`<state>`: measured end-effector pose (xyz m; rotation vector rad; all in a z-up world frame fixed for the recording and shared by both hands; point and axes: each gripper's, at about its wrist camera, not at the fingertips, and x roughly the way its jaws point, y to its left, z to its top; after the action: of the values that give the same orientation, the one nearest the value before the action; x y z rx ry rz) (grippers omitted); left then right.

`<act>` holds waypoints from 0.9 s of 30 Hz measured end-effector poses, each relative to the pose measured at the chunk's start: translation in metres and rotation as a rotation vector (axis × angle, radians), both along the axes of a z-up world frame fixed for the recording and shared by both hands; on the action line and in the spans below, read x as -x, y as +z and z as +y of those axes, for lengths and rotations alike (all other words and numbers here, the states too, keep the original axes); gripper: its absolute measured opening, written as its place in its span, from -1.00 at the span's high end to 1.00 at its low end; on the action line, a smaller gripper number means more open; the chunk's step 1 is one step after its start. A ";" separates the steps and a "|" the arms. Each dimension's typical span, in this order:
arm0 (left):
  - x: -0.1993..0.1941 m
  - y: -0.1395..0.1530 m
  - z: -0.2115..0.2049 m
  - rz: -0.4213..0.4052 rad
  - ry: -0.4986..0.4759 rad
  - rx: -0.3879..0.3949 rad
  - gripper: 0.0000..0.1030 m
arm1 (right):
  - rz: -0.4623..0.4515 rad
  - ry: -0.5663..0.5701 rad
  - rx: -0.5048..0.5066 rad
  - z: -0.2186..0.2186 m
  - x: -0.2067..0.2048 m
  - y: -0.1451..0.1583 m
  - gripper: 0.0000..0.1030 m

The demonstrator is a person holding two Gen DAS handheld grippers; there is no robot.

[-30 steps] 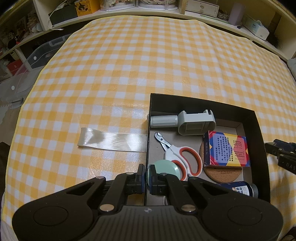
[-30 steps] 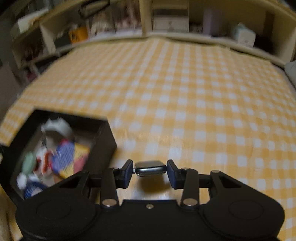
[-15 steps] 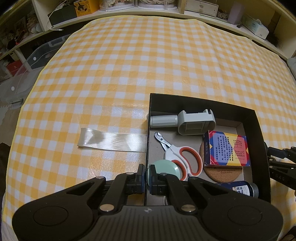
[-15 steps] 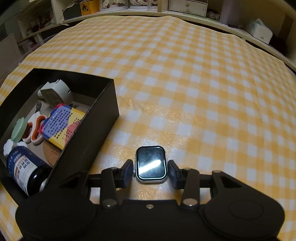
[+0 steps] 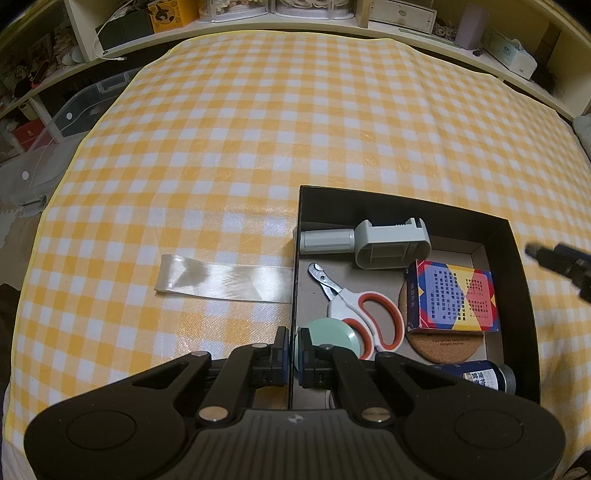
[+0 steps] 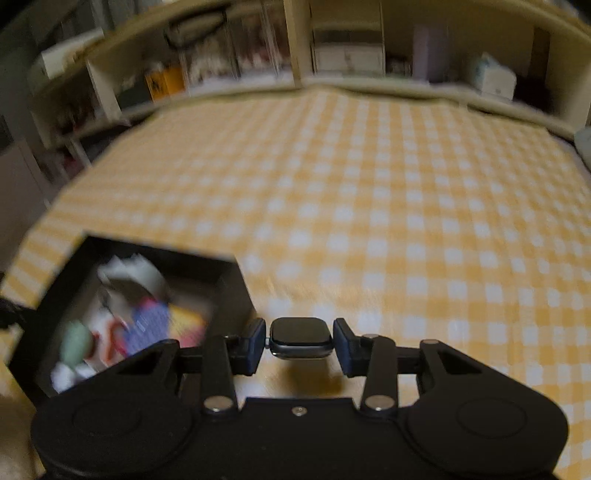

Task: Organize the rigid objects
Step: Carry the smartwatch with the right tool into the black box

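Note:
A black box (image 5: 515,254) sits on the checked cloth and holds a grey tool (image 5: 369,242), red-handled clippers (image 5: 362,314), a colourful card pack (image 5: 452,295), a cork coaster (image 5: 441,347), a dark bottle (image 5: 484,373) and a green disc (image 5: 332,330). My left gripper (image 5: 291,350) is shut on the box's left wall. My right gripper (image 6: 300,341) is shut on a dark square watch case (image 6: 300,334), lifted above the cloth just right of the box (image 6: 232,291). Its tips show blurred at the right in the left wrist view (image 5: 557,258).
A pale ribbon strip (image 5: 221,278) lies flat on the cloth left of the box. Cluttered shelves (image 5: 332,11) run along the far edge of the table. A clear plastic bin (image 5: 74,110) stands off the left edge.
My right gripper has lifted the watch case off the cloth and tilted up, with motion blur. The left gripper has not moved.

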<state>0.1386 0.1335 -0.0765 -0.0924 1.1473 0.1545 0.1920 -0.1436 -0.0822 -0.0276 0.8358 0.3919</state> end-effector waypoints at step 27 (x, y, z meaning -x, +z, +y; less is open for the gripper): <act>0.000 0.001 -0.001 0.000 0.000 0.001 0.93 | -0.030 0.339 -0.067 0.123 0.047 -0.004 0.22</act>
<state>0.1386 0.1327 -0.0758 -0.0934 1.1475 0.1538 0.1451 -0.0211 -0.0858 -0.1132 0.7886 0.7364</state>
